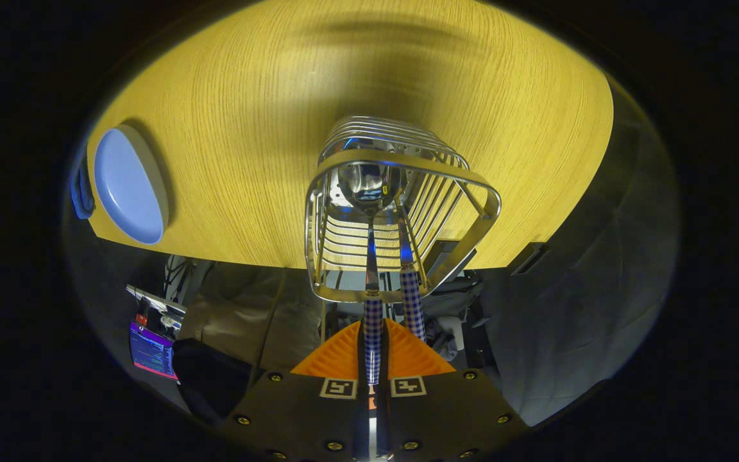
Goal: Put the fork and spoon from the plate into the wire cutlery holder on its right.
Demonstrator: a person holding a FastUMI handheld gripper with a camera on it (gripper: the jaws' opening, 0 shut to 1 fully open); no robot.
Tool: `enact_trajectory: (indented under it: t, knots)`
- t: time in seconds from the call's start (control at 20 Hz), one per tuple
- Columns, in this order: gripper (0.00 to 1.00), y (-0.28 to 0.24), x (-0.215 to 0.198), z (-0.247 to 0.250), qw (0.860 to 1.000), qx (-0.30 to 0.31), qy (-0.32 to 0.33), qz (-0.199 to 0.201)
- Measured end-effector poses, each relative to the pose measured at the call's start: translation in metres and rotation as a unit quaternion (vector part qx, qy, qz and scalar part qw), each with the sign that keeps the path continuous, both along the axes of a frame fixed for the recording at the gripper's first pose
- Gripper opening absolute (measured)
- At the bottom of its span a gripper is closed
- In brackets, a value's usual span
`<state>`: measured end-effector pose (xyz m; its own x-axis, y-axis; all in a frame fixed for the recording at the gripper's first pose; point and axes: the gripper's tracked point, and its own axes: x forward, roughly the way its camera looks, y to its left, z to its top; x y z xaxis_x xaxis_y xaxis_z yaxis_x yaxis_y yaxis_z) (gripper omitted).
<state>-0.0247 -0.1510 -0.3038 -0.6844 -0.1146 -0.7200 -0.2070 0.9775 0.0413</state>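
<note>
**Spoon held inside the wire holder**

The jaws of the gripper point(371, 359) are pressed together on the blue-and-white checked handle of a shiny metal spoon point(370, 192), both fingers point(337, 359) flat against it with no gap showing. The spoon runs straight ahead from the jaws into the chrome wire cutlery holder point(401, 186), and its bowl sits deep inside the holder, near the far end of the wire cage.

Just beside the spoon, inside the same holder, lies a second utensil with a matching checked handle, the fork point(412, 301); its handle sticks out past the holder's rim towards the jaws, and its head is hidden among the wires.

The holder stands on a yellow wood-grain table point(247, 128), close to the table's near edge. Well apart from the holder, towards the plate side of the table, a round pale-blue plate point(127, 186) with a grey rim lies by the same edge, and nothing can be seen on it.
</note>
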Motion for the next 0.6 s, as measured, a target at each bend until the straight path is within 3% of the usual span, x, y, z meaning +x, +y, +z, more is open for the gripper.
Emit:
enact_trajectory:
  t: [0.6]
  knots:
    - [0.09, -0.0033, 0.007, -0.0034, 1.0, -0.006, -0.004, 0.026]
